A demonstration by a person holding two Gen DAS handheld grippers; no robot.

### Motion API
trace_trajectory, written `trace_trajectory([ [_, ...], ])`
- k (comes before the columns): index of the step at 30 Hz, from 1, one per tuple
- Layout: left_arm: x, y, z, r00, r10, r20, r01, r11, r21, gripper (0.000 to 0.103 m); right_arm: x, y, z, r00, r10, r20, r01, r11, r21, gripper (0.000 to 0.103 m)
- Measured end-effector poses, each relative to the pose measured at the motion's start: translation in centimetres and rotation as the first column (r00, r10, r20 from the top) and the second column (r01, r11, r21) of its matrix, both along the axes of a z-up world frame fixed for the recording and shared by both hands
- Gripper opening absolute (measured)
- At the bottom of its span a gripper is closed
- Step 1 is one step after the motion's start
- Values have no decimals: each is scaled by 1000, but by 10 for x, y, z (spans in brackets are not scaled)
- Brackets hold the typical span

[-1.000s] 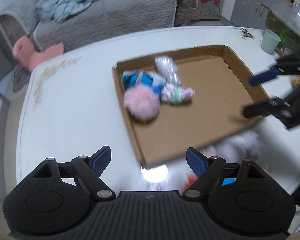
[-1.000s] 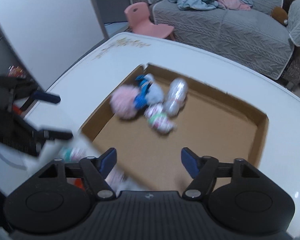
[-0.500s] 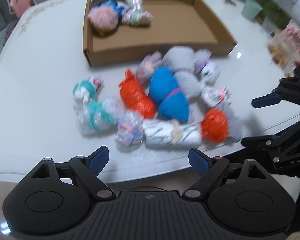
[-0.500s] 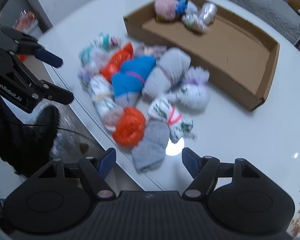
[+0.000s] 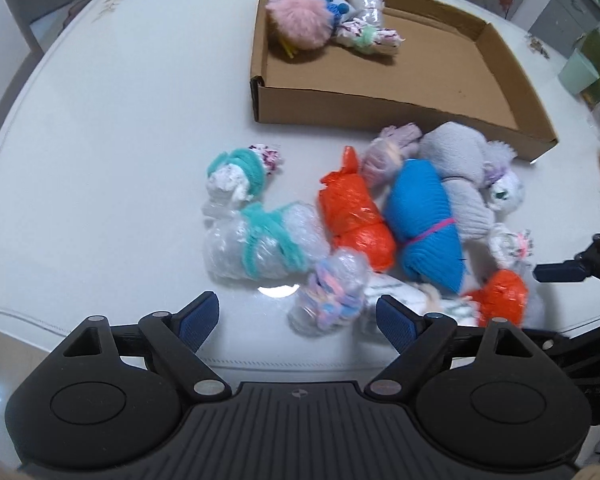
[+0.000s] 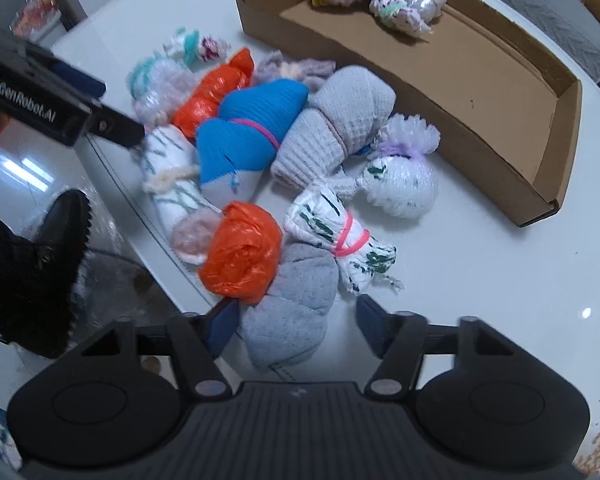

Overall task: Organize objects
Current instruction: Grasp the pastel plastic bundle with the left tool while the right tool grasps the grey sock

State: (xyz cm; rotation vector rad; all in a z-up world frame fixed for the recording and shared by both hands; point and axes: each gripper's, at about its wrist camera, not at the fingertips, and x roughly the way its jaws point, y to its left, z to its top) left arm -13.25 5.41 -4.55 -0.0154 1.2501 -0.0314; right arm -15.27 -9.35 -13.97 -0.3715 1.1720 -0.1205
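From my left wrist camera I see the left gripper point(image 5: 298, 318) with jaws wide apart above a clear bundle with pastel bits point(image 5: 332, 294), not touching it. Only the right wrist camera shows the grey cloth bundle point(image 6: 290, 304) lying between the right gripper's point(image 6: 294, 322) jaws, which have just been closing; I cannot tell whether they press it yet. The cardboard box point(image 5: 384, 106) on the white counter point(image 5: 120, 128) holds a pink pompom point(image 5: 300, 20), a blue item point(image 5: 332, 0), a clear bundle point(image 5: 366, 0) and a patterned bundle point(image 5: 370, 36), all in its far-left corner. The other bundles lie heaped just outside its near wall.
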Motion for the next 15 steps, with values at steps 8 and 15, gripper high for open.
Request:
trace_trajectory([
  [8, 5, 0, -5, 1000, 10, 26, -9, 1000, -24, 82, -10, -13, 4, 999, -48, 8, 48, 999, -7, 40],
  [15, 4, 2, -13, 996, 91, 19, -88, 989, -119, 68, -19, -17, 4, 998, -64, 14, 64, 998, -16, 39],
])
